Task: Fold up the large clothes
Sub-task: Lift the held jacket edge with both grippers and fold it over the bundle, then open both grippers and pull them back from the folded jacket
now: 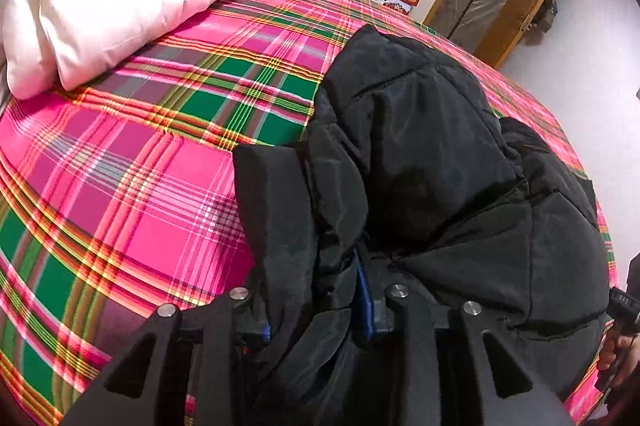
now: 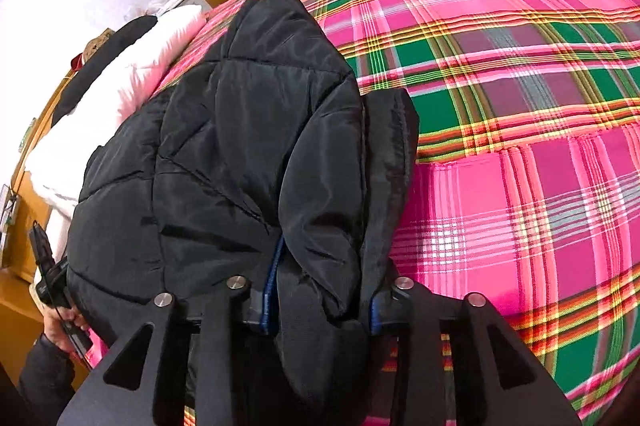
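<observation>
Black quilted puffer jacket, bunched, glossy

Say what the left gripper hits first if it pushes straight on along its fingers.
The black jacket: a fold already sits between the left gripper's fingers, and its bulk lies just ahead. Past that, probably the plaid bedsheet; depth is unclear.
</observation>
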